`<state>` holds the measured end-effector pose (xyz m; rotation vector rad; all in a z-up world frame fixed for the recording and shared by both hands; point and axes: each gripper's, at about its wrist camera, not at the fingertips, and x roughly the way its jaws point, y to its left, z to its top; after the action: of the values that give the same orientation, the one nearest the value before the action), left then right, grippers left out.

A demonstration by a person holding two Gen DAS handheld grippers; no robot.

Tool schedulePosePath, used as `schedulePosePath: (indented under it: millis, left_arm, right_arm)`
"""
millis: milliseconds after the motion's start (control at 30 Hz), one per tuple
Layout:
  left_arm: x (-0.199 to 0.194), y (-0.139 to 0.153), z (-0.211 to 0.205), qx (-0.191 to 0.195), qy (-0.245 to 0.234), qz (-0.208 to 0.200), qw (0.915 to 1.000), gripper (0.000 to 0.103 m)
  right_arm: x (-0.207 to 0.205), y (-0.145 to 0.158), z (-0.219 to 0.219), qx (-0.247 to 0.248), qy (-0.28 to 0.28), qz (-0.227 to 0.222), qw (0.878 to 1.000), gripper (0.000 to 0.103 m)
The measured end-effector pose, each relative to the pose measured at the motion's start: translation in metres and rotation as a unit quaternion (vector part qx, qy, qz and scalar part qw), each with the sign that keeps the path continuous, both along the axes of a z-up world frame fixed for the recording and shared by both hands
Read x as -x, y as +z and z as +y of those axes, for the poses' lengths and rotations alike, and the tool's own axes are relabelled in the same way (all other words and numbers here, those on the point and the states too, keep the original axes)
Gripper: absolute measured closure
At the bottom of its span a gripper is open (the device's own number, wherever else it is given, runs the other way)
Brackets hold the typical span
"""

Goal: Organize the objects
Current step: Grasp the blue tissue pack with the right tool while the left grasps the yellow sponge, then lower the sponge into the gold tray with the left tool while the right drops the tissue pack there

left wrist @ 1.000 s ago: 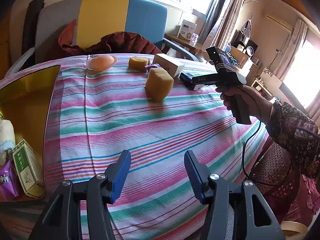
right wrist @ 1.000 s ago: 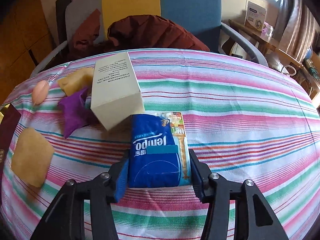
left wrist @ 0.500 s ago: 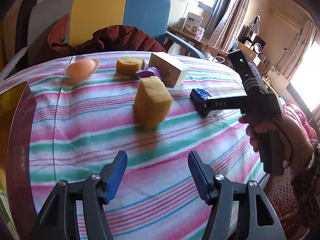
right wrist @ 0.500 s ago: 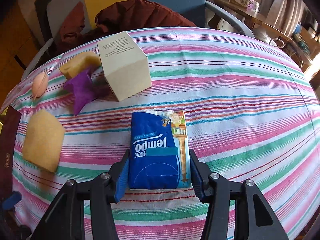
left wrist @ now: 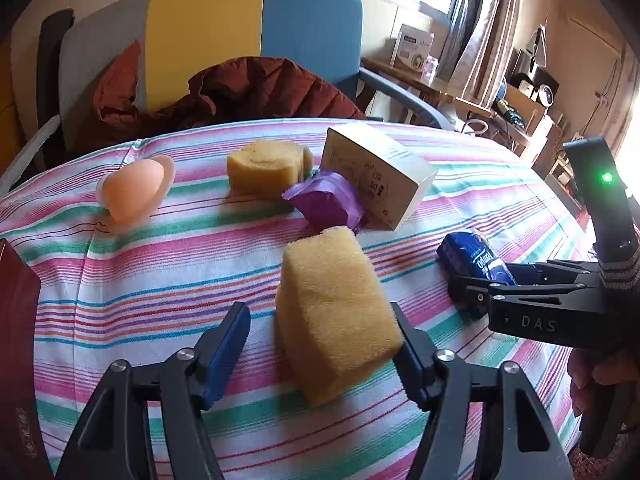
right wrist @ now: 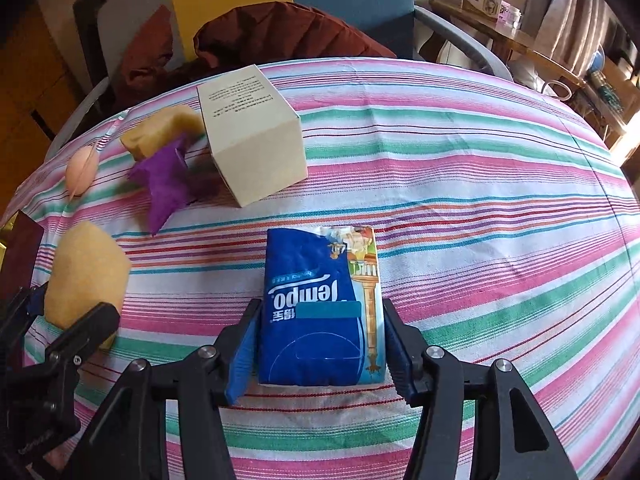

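Observation:
A yellow sponge block (left wrist: 334, 308) stands on the striped tablecloth (left wrist: 160, 264). My left gripper (left wrist: 322, 340) is open around it; the right finger touches its side and the left finger stands apart. The sponge also shows in the right wrist view (right wrist: 86, 276). My right gripper (right wrist: 318, 344) is shut on a blue Tempo tissue pack (right wrist: 320, 312), which rests on the cloth. The pack (left wrist: 474, 266) and that gripper show at the right of the left wrist view.
Further back lie a cream box (left wrist: 376, 172), a purple wrapper (left wrist: 328, 200), a second yellow sponge (left wrist: 266, 164) and a peach silicone piece (left wrist: 134, 190). A chair with a dark red jacket (left wrist: 248, 88) stands behind the table. A dark red panel (left wrist: 16, 320) is at left.
My left gripper has moved forward across the table until its open fingers flank the sponge block. My right gripper has drawn back a little, holding the tissue pack.

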<state>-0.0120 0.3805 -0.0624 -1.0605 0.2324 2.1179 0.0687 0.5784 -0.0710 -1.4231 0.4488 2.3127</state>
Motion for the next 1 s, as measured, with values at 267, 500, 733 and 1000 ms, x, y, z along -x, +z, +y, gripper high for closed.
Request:
schedulePosePath:
  millis: [267, 500, 733, 1000]
  left_arm:
    - [-0.014, -0.001, -0.016, -0.029, -0.035, 0.019, 0.9988, 0.066]
    - [-0.022, 0.000, -0.045, -0.046, -0.018, 0.032, 0.9983, 0.068]
    - [-0.026, -0.002, -0.063, -0.058, -0.011, 0.027, 0.9979, 0.068]
    - [-0.039, 0.002, -0.089, -0.060, -0.003, 0.046, 0.9971, 0.069]
  right_arm:
    - [-0.004, 0.003, 0.001, -0.008, -0.001, 0.004, 1.000, 0.049]
    - [-0.001, 0.006, -0.005, -0.002, 0.006, 0.024, 1.000, 0.051]
    - [0.006, 0.018, -0.059, 0.002, 0.049, 0.050, 0.998, 0.051]
    - [0.004, 0.007, -0.115, 0.016, 0.099, 0.040, 0.994, 0.051]
